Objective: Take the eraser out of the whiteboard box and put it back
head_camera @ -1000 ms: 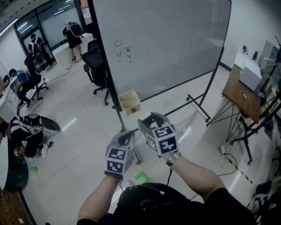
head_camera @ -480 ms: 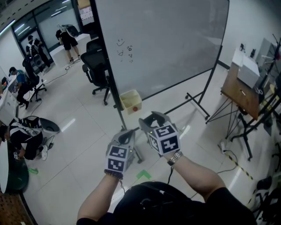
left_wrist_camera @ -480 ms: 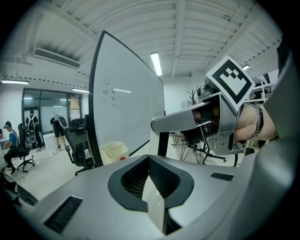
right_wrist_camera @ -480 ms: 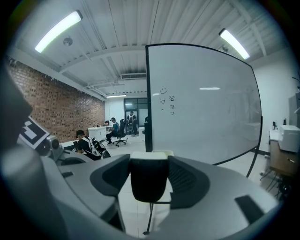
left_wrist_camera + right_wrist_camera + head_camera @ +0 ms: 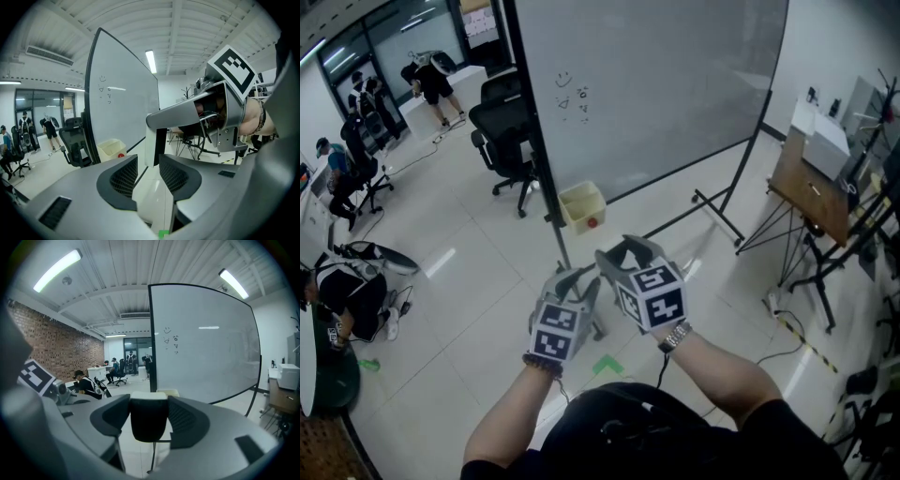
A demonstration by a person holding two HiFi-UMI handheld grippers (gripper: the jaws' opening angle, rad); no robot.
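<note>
A black eraser [image 5: 148, 420] with a white top sits between the pads of my right gripper [image 5: 148, 416], which is shut on it. In the left gripper view the same eraser [image 5: 151, 145] hangs from the right gripper's jaws, just past my left gripper [image 5: 143, 172]. The left jaws are opening, and a gap shows between them and the eraser. In the head view both grippers are held close together at chest height, left gripper [image 5: 577, 281] and right gripper [image 5: 624, 253]. The pale yellow whiteboard box [image 5: 582, 206] hangs low on the whiteboard's [image 5: 656, 84] post, beyond the grippers.
The whiteboard's black stand legs [image 5: 717, 211] spread over the tiled floor. Office chairs [image 5: 502, 122] stand to the left of the board, with several people further left. A wooden table [image 5: 811, 192] with a white machine stands at the right. Green tape [image 5: 606, 366] marks the floor.
The left gripper's jaws have spread apart beside the right gripper. Both grippers have edged slightly toward the whiteboard. The right gripper still holds the eraser.
</note>
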